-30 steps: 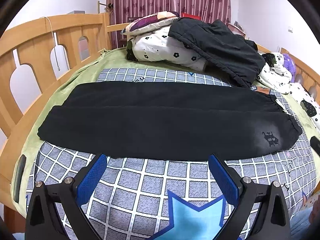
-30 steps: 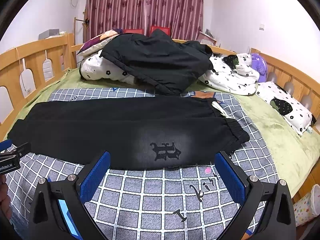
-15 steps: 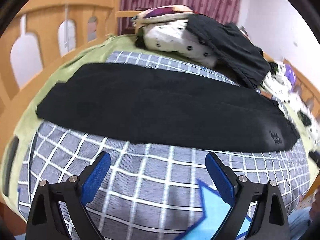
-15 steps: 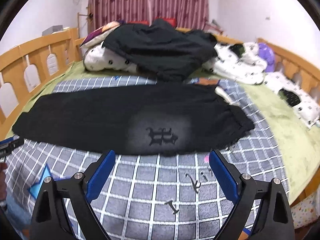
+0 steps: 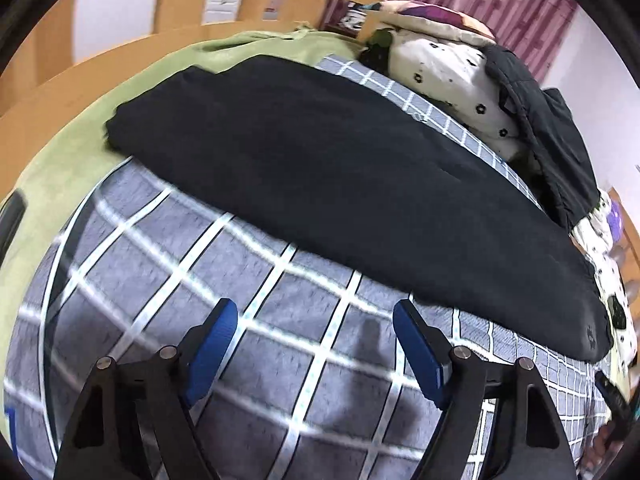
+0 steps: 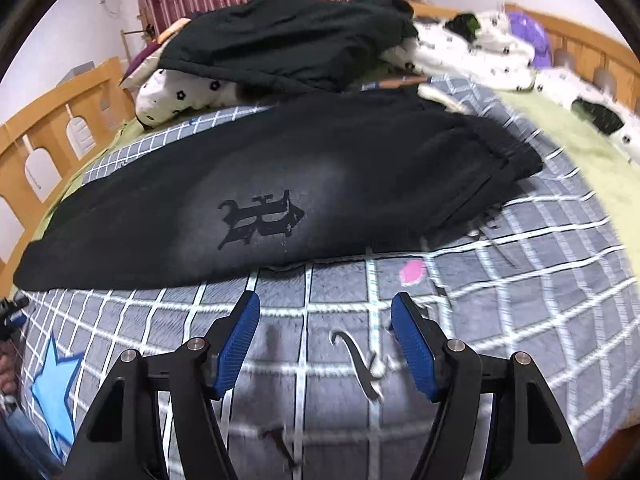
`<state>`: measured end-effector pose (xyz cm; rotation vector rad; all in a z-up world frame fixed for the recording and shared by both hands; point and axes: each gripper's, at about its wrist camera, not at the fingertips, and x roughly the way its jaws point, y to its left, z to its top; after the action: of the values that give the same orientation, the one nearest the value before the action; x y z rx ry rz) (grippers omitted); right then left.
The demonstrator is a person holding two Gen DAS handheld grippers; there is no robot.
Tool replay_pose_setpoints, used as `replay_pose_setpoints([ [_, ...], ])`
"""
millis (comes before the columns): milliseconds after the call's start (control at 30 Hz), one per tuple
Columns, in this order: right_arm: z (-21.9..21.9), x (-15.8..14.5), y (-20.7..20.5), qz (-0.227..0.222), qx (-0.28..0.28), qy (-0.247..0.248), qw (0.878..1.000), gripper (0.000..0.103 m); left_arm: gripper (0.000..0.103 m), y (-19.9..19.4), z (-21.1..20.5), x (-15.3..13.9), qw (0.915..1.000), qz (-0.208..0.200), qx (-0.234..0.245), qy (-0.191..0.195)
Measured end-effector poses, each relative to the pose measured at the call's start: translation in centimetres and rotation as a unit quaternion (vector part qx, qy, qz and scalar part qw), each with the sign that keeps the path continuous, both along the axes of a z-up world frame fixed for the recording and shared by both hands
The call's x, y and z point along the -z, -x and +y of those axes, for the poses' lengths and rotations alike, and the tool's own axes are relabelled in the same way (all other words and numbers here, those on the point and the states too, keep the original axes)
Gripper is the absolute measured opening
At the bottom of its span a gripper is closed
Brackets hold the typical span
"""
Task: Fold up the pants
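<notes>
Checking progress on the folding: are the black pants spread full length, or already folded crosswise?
Spread full length. The black pants lie flat across the checked blanket, hem to waistband, one leg laid over the other; no crosswise fold shows.

left gripper (image 5: pixel 314 314), right gripper (image 6: pixel 325 306): black frames, ribbed blue pads, silver screws.

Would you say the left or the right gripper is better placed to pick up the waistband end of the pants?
Right: the right gripper faces the pants near their logo and gathered waistband, fingers closing on nothing yet. The left gripper faces the leg end.
</notes>
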<state>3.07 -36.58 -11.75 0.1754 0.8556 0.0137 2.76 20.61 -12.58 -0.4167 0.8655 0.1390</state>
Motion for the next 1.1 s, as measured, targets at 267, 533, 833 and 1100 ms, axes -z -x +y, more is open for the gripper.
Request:
replay_pose_setpoints([
  [267,-2.3,2.6,-5.6,0.024,0.016,-0.141,0.990,0.069,0.078,-4.2,1.1,0.7,0.9973,-0.021,-0.019,0.068],
  [533,-2.1,0.7,-8.0,-0.007,0.040,-0.120,0.992,0.017,0.010,-7.1,1.2,-0.5,0.9978,0.038,-0.048,0.027],
  [833,-0.8,-7.5,-11.4,-0.052,-0.003,-0.081,0.995,0.016,0.009,-8.9,0.6,-9.8,0.9980,-0.057,-0.015,-0.023],
  [1100,0.2,-8.8,-19.9,-0.068,-0.030,-0.039,0.996,0.016,0.009,-17.4,-0.2,-10.9,0.9934,-0.082,-0.005,-0.080],
])
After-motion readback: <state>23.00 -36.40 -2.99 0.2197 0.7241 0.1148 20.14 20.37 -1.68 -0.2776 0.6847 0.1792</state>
